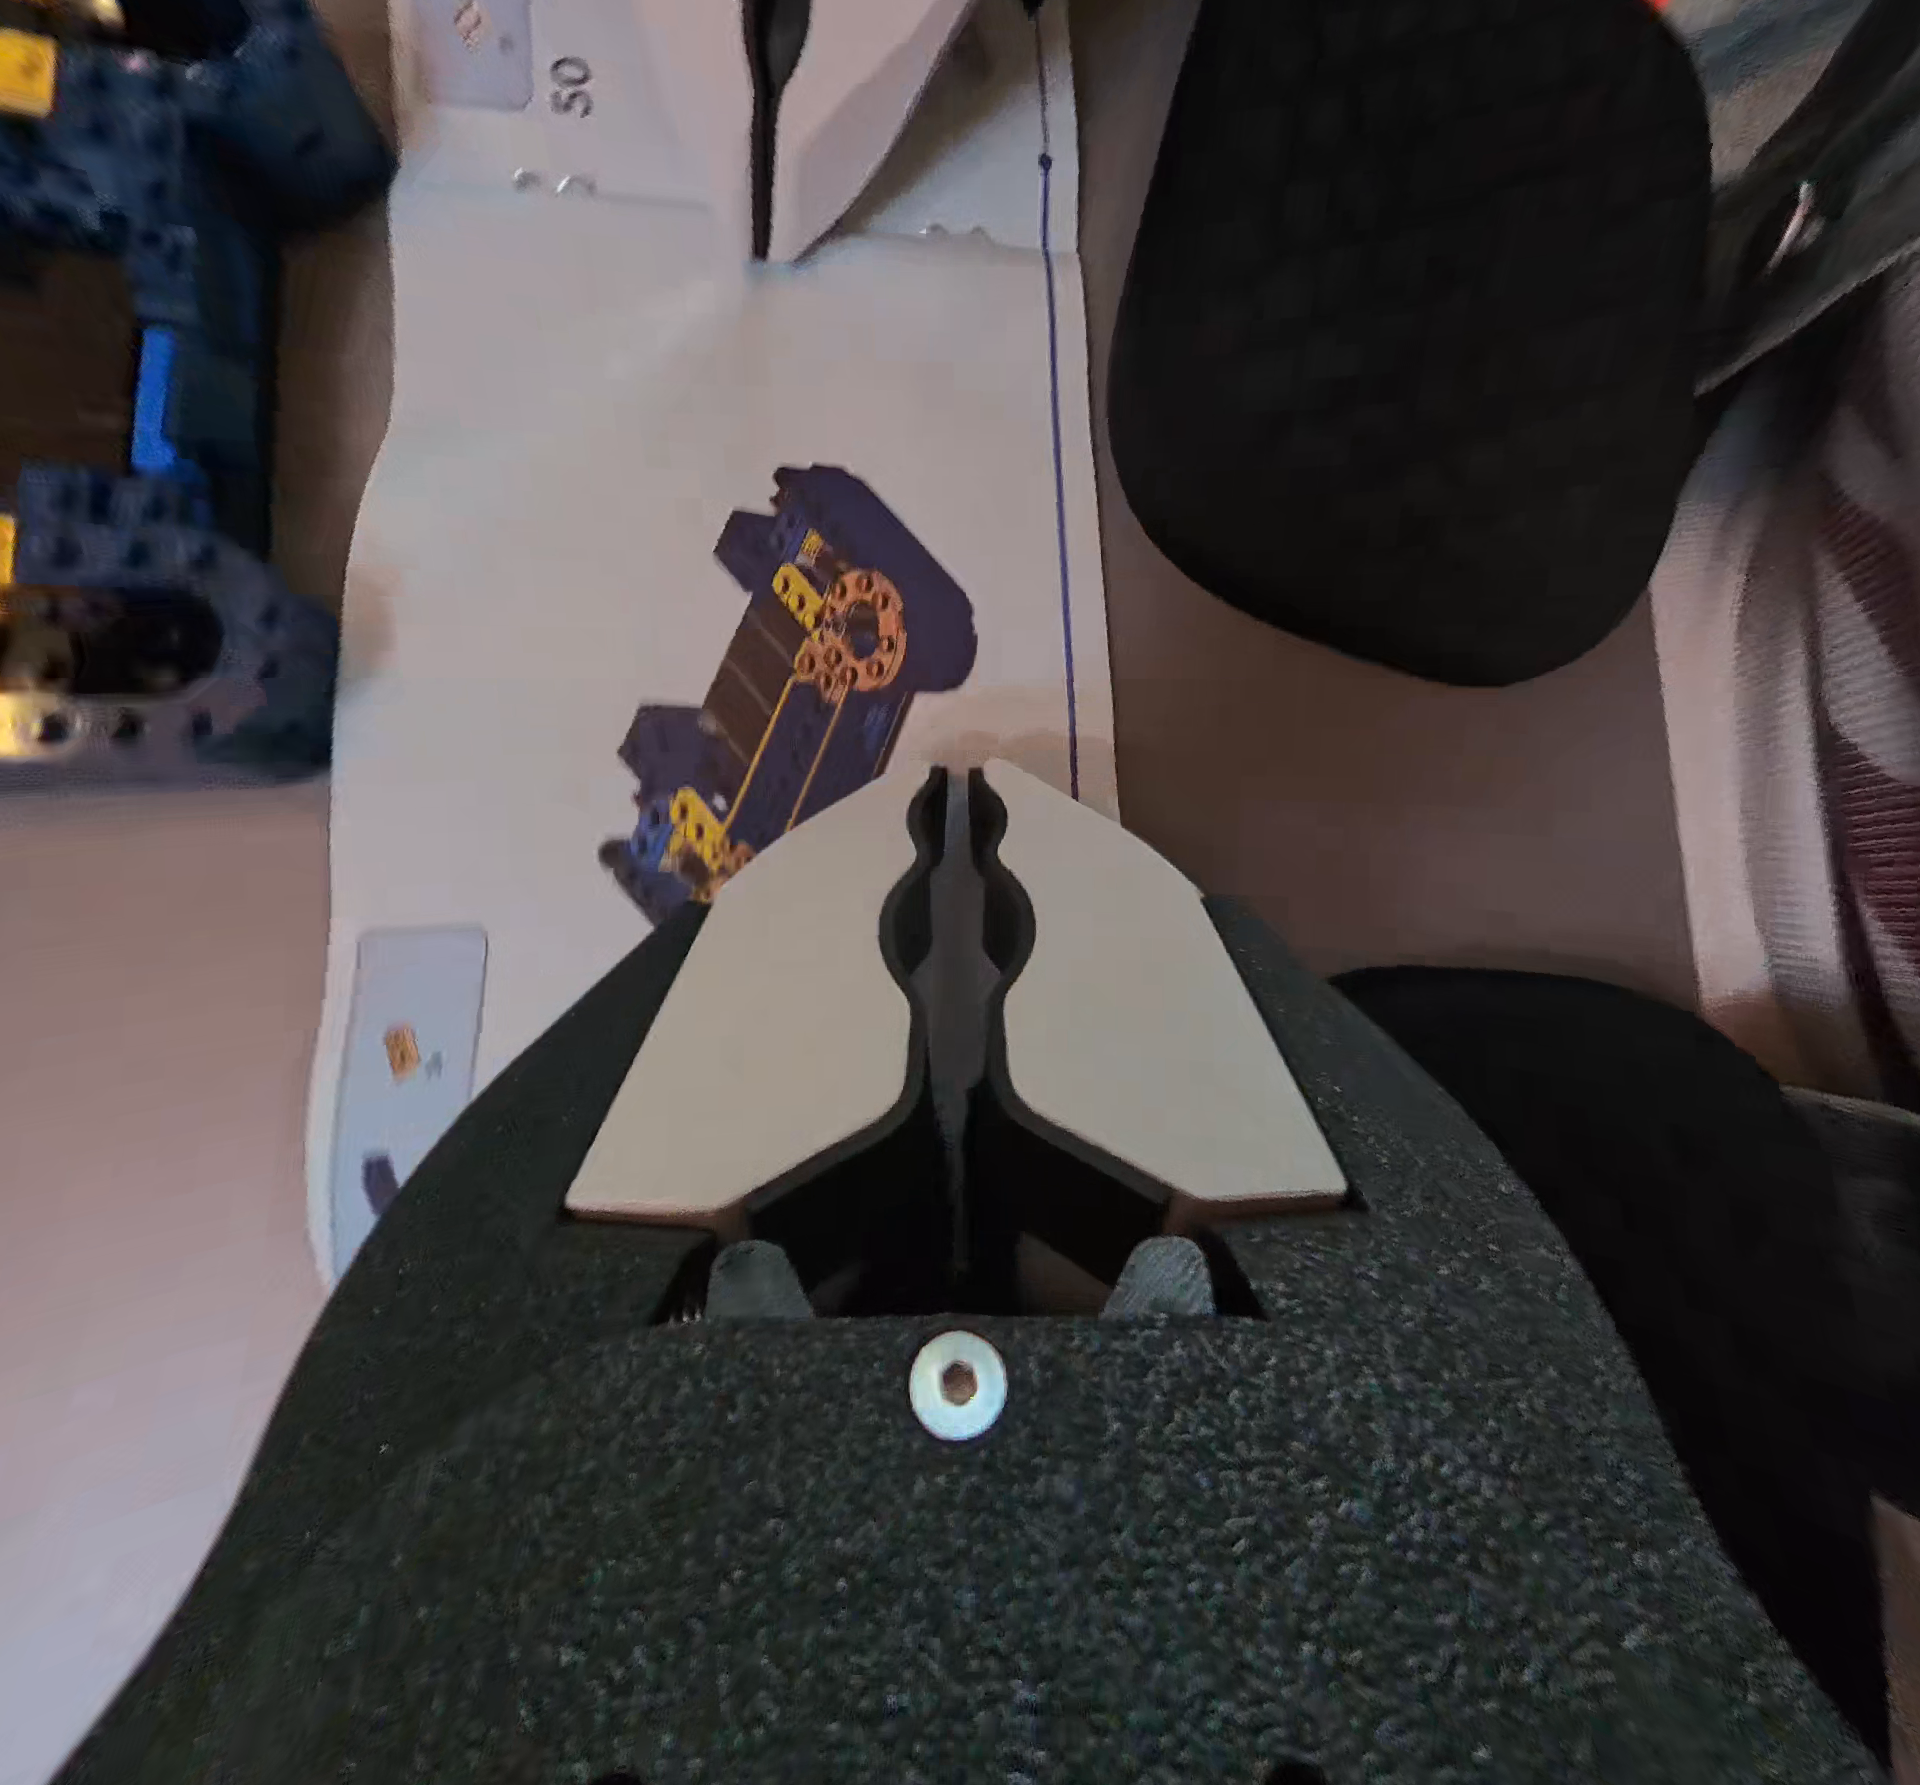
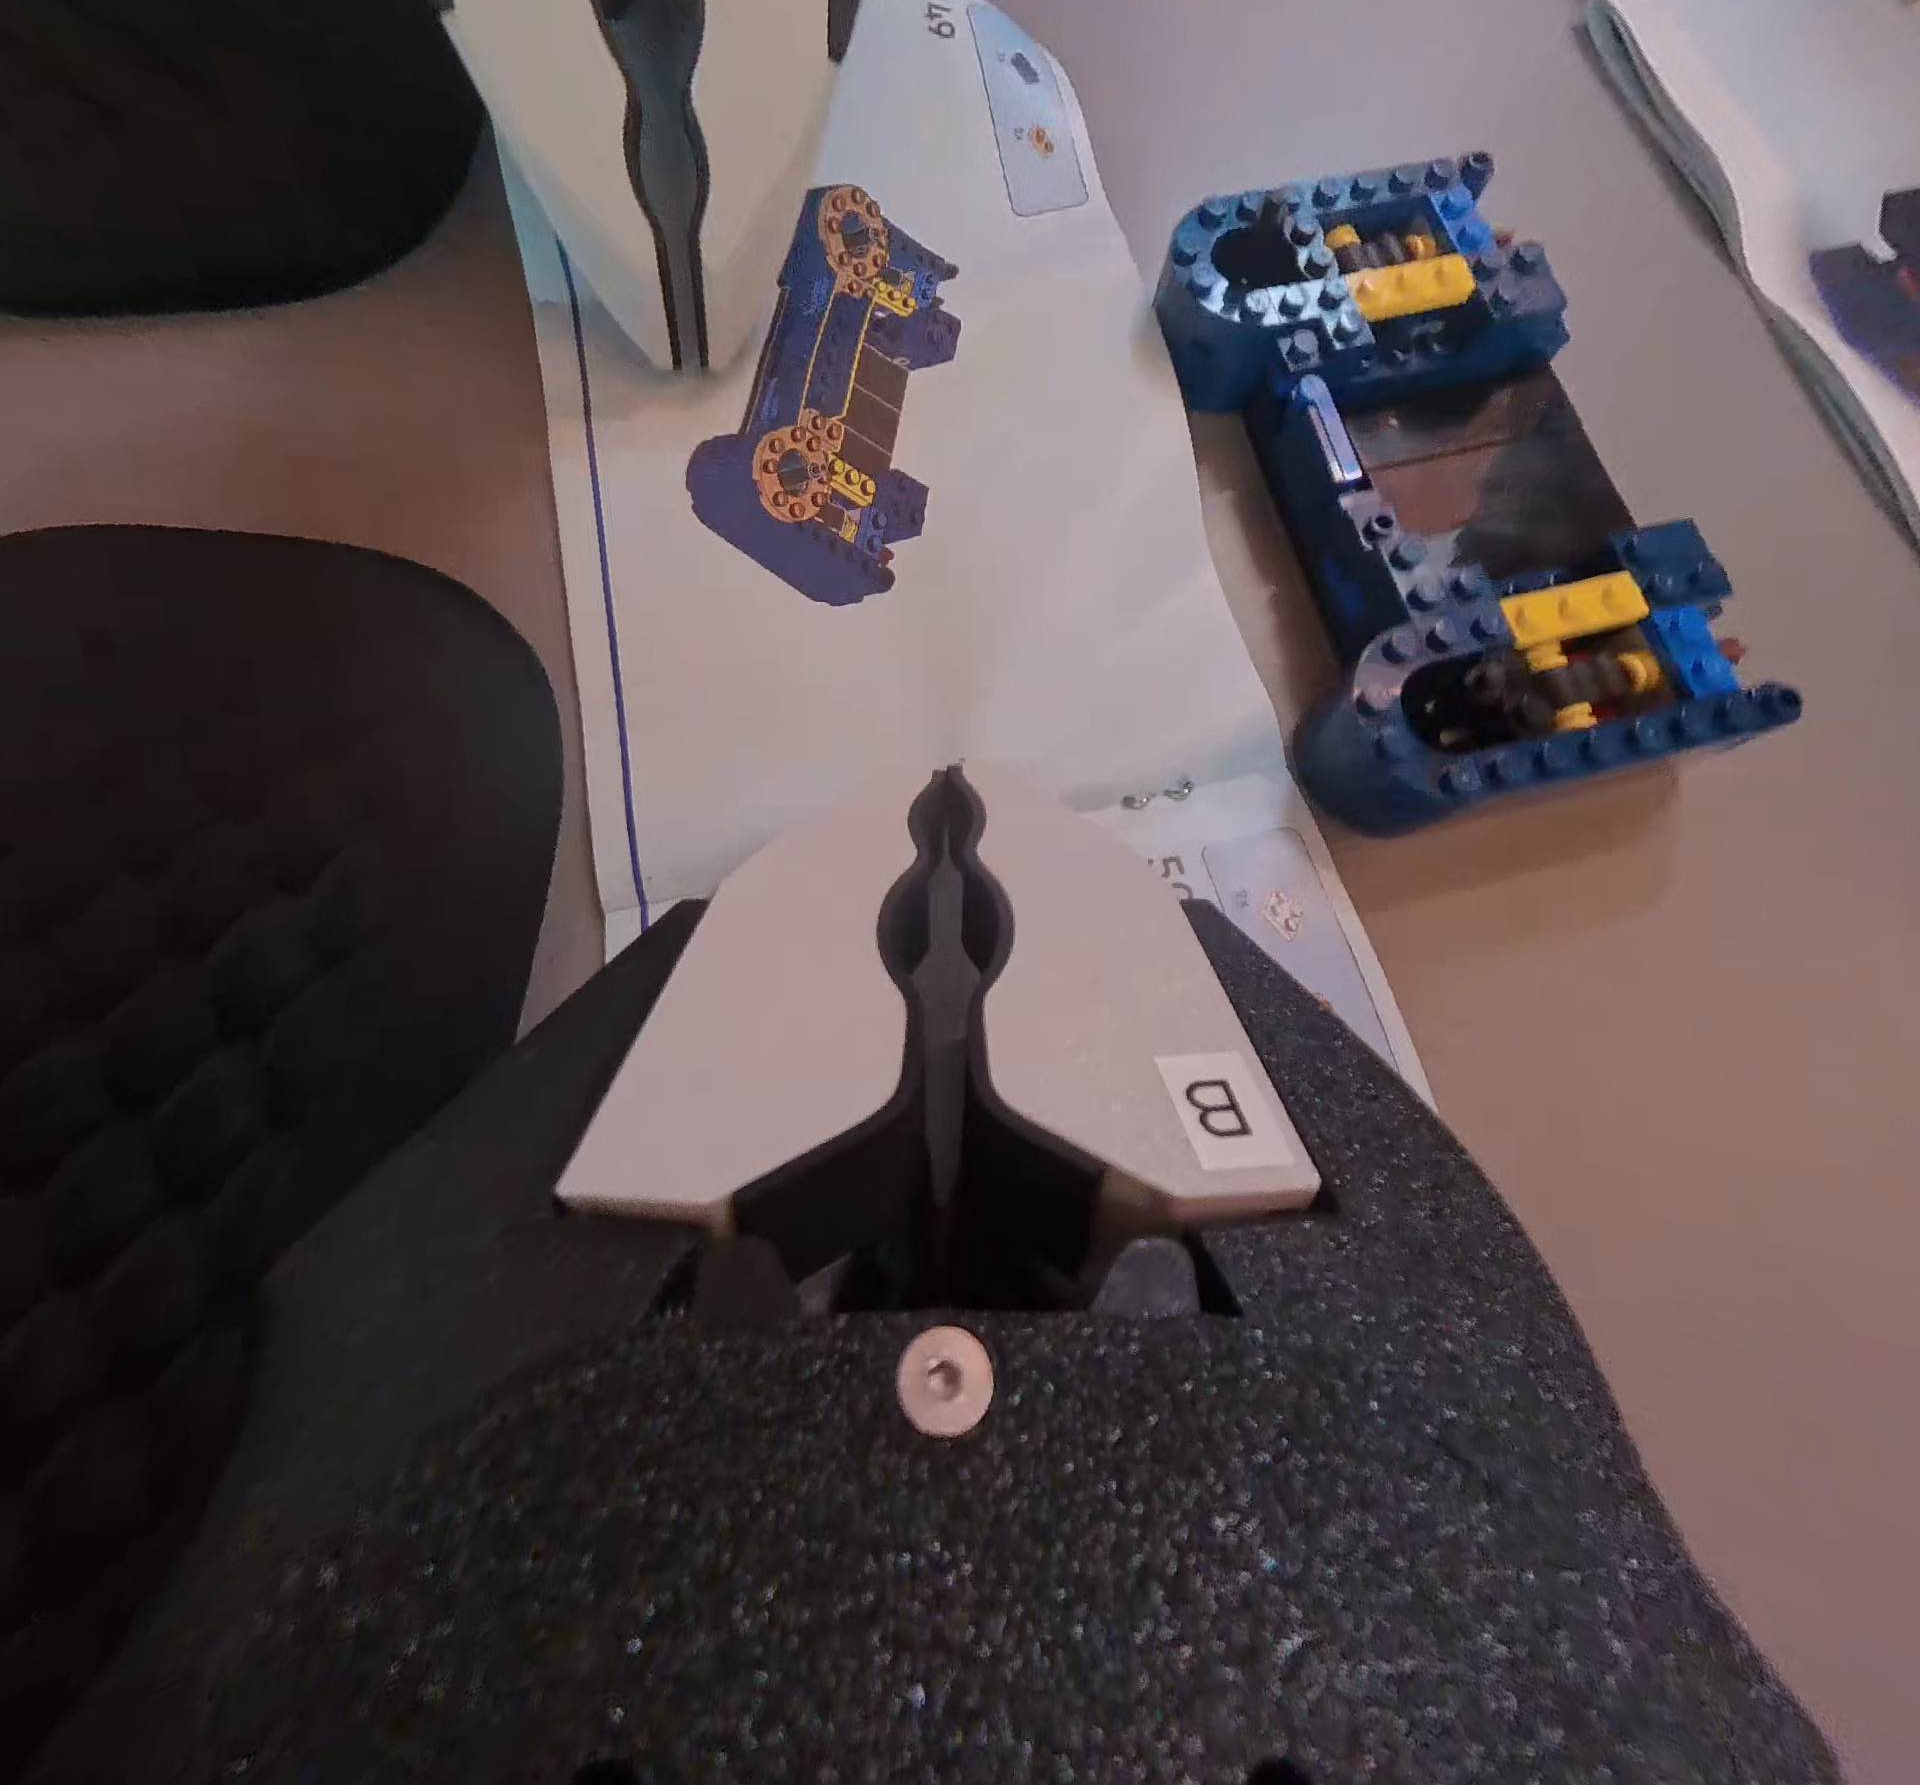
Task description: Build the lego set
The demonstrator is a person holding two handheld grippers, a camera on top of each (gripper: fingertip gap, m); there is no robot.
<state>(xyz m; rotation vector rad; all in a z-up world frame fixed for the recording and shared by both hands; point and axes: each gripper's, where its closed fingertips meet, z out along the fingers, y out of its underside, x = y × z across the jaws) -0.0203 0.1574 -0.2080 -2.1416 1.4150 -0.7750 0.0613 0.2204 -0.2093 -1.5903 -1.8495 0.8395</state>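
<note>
An open instruction booklet (image 2: 935,655) lies on the tan table, showing a printed picture of a blue and yellow brick model. My right gripper (image 2: 951,771) is shut, and a crease of the page runs up to its tips, close to the booklet's staples (image 2: 1153,795). It also shows in the left wrist view (image 1: 764,252), tips down on the paper. My left gripper (image 1: 951,771) is shut with its tips on the same page (image 1: 623,385), just inside the edge with the blue line (image 1: 1060,488). It also shows in the right wrist view (image 2: 681,364).
A half-built blue, yellow and black brick model (image 2: 1455,488) stands on the table beside the booklet and also shows in the left wrist view (image 1: 125,385). More booklets (image 2: 1766,125) lie at the far right. Black rounded padded shapes (image 2: 260,904) (image 1: 1403,281) crowd the other side. Some 11 cm of space lies between my two pairs of fingers.
</note>
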